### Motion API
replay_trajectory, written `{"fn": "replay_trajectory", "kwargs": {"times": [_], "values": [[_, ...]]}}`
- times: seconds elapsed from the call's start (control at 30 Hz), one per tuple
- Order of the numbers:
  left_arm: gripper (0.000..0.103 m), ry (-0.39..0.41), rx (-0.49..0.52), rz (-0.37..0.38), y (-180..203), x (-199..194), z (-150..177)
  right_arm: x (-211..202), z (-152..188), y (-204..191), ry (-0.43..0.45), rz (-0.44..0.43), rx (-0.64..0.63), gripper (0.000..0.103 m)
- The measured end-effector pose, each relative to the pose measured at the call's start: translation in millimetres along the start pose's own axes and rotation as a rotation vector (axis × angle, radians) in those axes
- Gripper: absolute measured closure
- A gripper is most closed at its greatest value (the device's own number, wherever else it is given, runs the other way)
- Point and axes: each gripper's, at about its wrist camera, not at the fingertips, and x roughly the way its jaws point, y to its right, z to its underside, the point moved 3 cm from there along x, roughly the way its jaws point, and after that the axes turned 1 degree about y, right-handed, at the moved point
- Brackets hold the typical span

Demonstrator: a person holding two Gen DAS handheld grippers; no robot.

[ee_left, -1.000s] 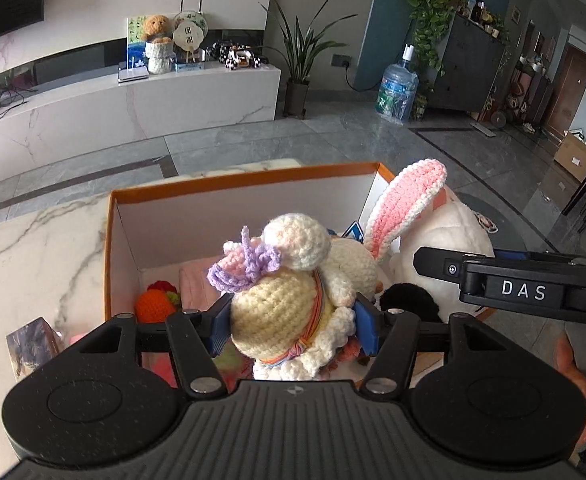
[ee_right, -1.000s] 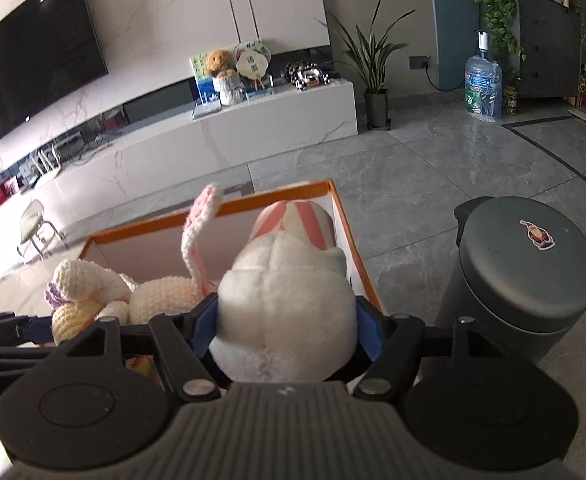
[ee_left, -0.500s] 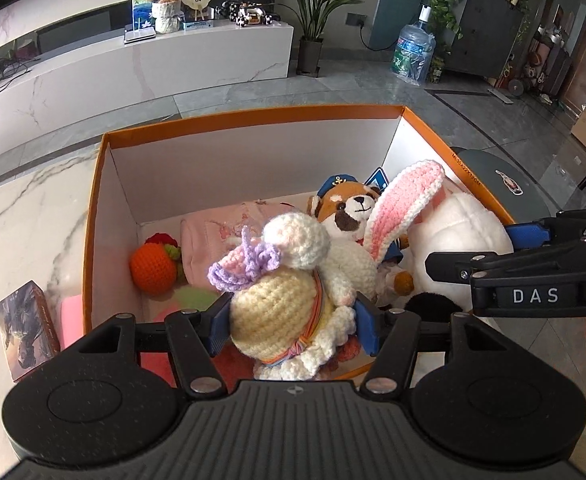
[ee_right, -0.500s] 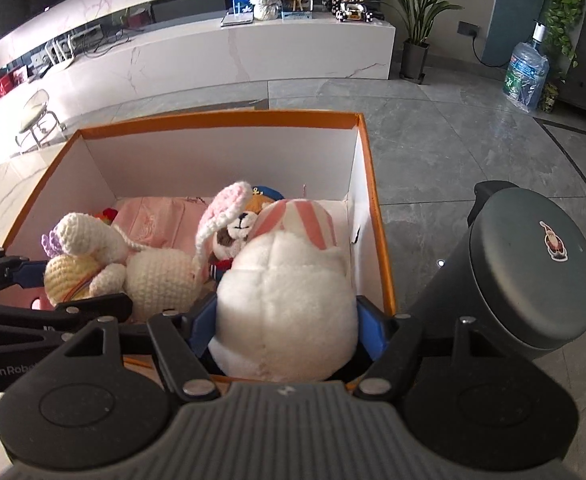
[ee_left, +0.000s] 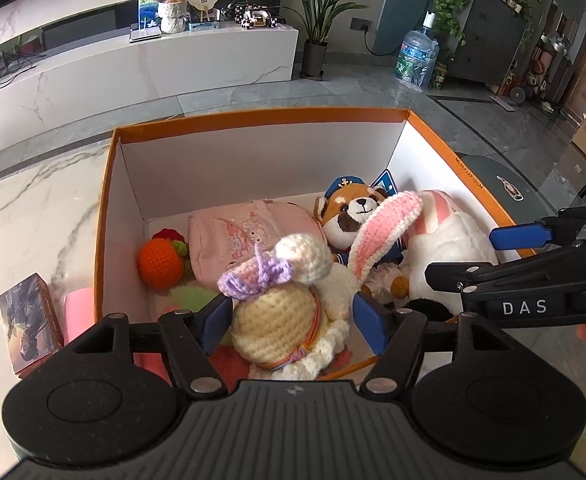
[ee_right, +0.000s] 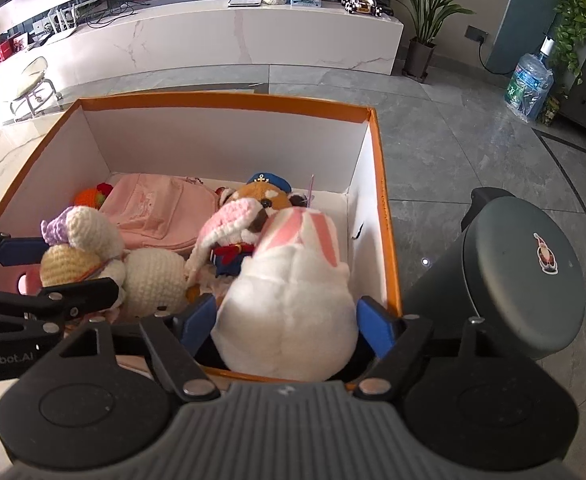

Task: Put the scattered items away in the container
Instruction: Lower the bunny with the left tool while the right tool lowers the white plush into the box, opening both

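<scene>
- Writing: "DAS" in white on the right tongs' black arm as seen from the left cam; partial "enRobot.AI" on the left tongs' arm in the right cam; small black print "ML39x22x12CM" (approx, hard to read) on the orange rim of the box.
- Crochet bunny: cream yarn body, lilac bow, one long pink-lined ear tipping right. Left tongs look opened, blue pads just beside its body; the left pad seems to touch it, the right stands a bit off, so I can't tell if they grip. Toy sits over the box's near edge, inside.
- White plush: fluffy, pink-striped ears, seen from behind. Right tongs have blue pads at both sides of it, but the contact itself is hidden, so no telling whether they clamp it or stand apart. It's at the box's near-right corner.
- Already in box: red-panda plush w/ navy sailor cap, pink pouch w/ cartoon print, orange crochet fruit.
- Outside, on the marble surface left of box: small illustrated carton, pink item betw. it and the box wall.
- Dark bin w/ gnome sticker right of box, on the floor.
</scene>
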Motion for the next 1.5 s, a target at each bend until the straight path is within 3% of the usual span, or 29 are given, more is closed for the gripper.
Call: {"fn": "replay_trajectory", "kwargs": {"times": [0.17,0.23,0.3,0.5,0.63,1.03,1.2,1.27,1.33,1.5], "values": [[0.025,0.027,-0.006,0.014,-3,-8,0,-12,-3,-2,0.029,0.027,-0.027,0.023],[0.031,0.037,0.001,0.015,-3,-12,-1,-14,-4,-4,0.026,0.034,-0.048,0.031],[0.037,0.046,0.013,0.009,-4,-14,-1,-15,-4,-6,0.015,0.044,-0.071,0.055],[0.060,0.040,0.034,0.016,-10,-13,0,5,-2,-3,-0.064,0.054,-0.052,0.081],[0.066,0.022,0.028,0.024,-13,-7,1,11,-4,0,-0.082,0.044,-0.011,0.081],[0.066,-0.011,-0.011,0.032,-19,1,6,19,-3,-7,-0.090,0.062,-0.005,0.080],[0.066,0.023,-0.039,0.049,-20,-9,8,17,-1,-8,-0.084,0.061,0.005,0.073],[0.063,0.044,-0.052,0.058,-20,-16,8,15,-1,-10,-0.079,0.063,0.010,0.071],[0.048,0.071,-0.061,0.061,-20,-25,5,11,-1,-11,-0.070,0.067,0.019,0.071],[0.045,0.112,-0.066,0.039,-25,-49,6,-4,0,-15,-0.033,0.075,0.051,0.071]]}}
